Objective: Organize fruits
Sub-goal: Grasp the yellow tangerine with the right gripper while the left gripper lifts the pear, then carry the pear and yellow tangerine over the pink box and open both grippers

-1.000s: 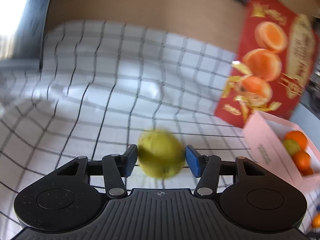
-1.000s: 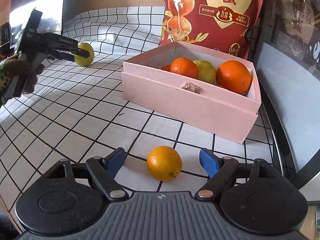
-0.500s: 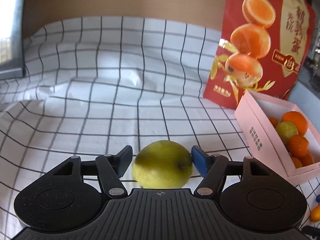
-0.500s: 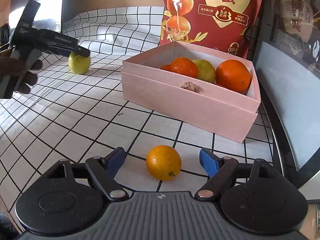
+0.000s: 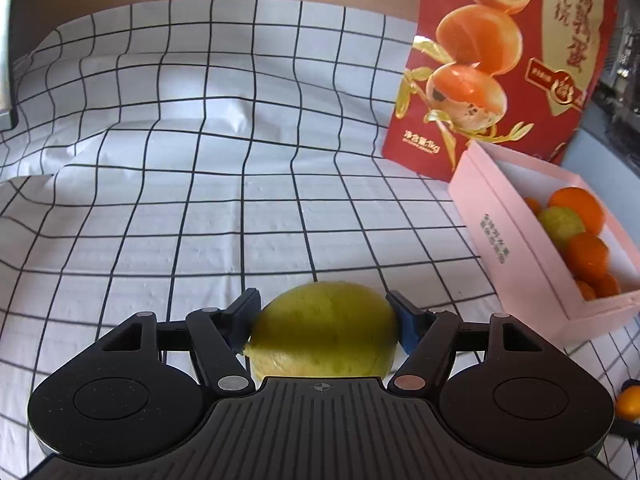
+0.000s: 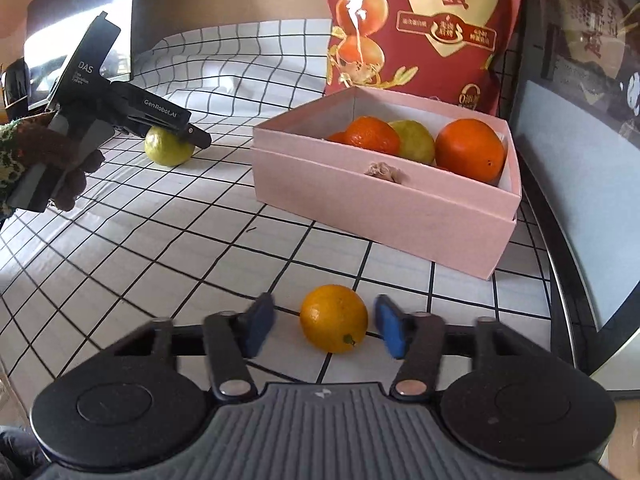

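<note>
Squarely between the closing jaws of the right gripper (image 6: 323, 330), pads not yet touching, sits the small round orange (image 6: 334, 319) on the checked table (image 6: 160, 248); the left gripper's (image 5: 325, 316) jaws are opening around the yellow-green lemon (image 5: 324, 330).

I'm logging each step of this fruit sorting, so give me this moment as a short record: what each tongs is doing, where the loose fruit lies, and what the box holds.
left tongs: opening, green fruit between the pads, resting on the checked cloth
right tongs: closing around the small orange, pads not yet touching it
pink box: open, holds oranges and one green fruit
red bag: standing behind the box
</note>
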Tool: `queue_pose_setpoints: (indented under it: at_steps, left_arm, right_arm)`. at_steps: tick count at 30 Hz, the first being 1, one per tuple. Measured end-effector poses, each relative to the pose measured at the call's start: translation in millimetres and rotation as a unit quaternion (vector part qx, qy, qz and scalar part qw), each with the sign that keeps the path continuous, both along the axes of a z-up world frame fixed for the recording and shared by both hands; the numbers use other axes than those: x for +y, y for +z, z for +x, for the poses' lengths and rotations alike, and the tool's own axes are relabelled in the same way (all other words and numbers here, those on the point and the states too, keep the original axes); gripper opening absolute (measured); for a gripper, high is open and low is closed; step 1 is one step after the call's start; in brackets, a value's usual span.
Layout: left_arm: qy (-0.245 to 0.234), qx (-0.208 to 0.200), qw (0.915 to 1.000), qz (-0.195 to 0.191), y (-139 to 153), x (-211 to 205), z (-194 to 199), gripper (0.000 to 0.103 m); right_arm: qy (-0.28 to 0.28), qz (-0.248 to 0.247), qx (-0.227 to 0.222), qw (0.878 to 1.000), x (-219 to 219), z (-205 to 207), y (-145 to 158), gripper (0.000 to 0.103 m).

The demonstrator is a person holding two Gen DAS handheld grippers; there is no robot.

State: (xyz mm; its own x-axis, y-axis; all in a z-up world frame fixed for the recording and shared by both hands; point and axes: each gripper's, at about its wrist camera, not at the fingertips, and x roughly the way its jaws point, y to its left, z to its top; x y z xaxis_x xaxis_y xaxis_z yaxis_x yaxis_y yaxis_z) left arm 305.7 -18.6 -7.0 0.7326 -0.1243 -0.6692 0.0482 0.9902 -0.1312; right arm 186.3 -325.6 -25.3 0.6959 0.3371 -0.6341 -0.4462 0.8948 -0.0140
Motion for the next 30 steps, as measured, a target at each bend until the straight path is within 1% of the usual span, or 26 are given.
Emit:
queue_pose_setpoints:
  at_steps: [2,4,6,8,12,15,17,20,22,23,24,27,28,30]
  left_arm:
    - [-0.013,-0.008,0.9999,-0.006,1,-1,-10,0.074]
    - [-0.028,-0.012,0.9993,-0.021,0,-2,-21,0.074]
    - [-0.041,-0.013,0.9985,-0.034,0,-5,-30,0.074]
    - [-0.055,-0.019,0.9974,-0.041,2,-13,-41,0.074]
    - [-0.098,-0.039,0.9929,-0.055,16,-38,-61,0.074]
    - [-0.136,-0.064,0.986,-0.071,36,-63,-69,0.074]
    - [-0.159,-0.084,0.9796,-0.088,55,-82,-65,0.074]
    - [-0.175,-0.122,0.969,-0.124,87,-111,-44,0.074]
    - [-0.174,-0.145,0.9637,-0.142,105,-126,-18,0.074]
    - [-0.17,-0.148,0.9633,-0.146,110,-133,-3,0.074]
    - [-0.163,-0.146,0.9647,-0.147,112,-139,15,0.074]
    - [-0.131,-0.106,0.9754,-0.142,98,-153,61,0.074]
    - [-0.12,-0.093,0.9804,-0.126,89,-158,75,0.074]
    - [-0.111,-0.079,0.9874,-0.081,73,-166,93,0.074]
  right_arm:
    - [-0.001,-0.014,-0.013,1.0,3,-5,1,0.033]
    - [-0.001,-0.021,-0.016,1.0,2,-7,2,0.033]
    - [0.0,-0.017,-0.01,1.0,-2,-7,4,0.032]
    - [-0.005,-0.021,-0.013,1.0,-4,-6,5,0.032]
    - [-0.011,-0.016,-0.017,1.0,-6,-7,11,0.032]
    - [-0.012,-0.011,-0.029,0.999,-7,-10,19,0.032]
    - [-0.016,-0.009,-0.05,0.999,-7,-12,30,0.032]
    - [-0.032,-0.008,-0.098,0.995,-7,-8,57,0.032]
    - [-0.047,-0.006,-0.131,0.99,-5,1,78,0.032]
    - [-0.055,-0.006,-0.145,0.988,-5,7,88,0.032]
    - [-0.064,-0.006,-0.155,0.986,-4,14,95,0.032]
    - [-0.084,-0.015,-0.16,0.984,0,40,104,0.032]
    - [-0.088,-0.017,-0.155,0.984,1,48,104,0.032]
    - [-0.096,-0.017,-0.135,0.986,4,68,97,0.032]
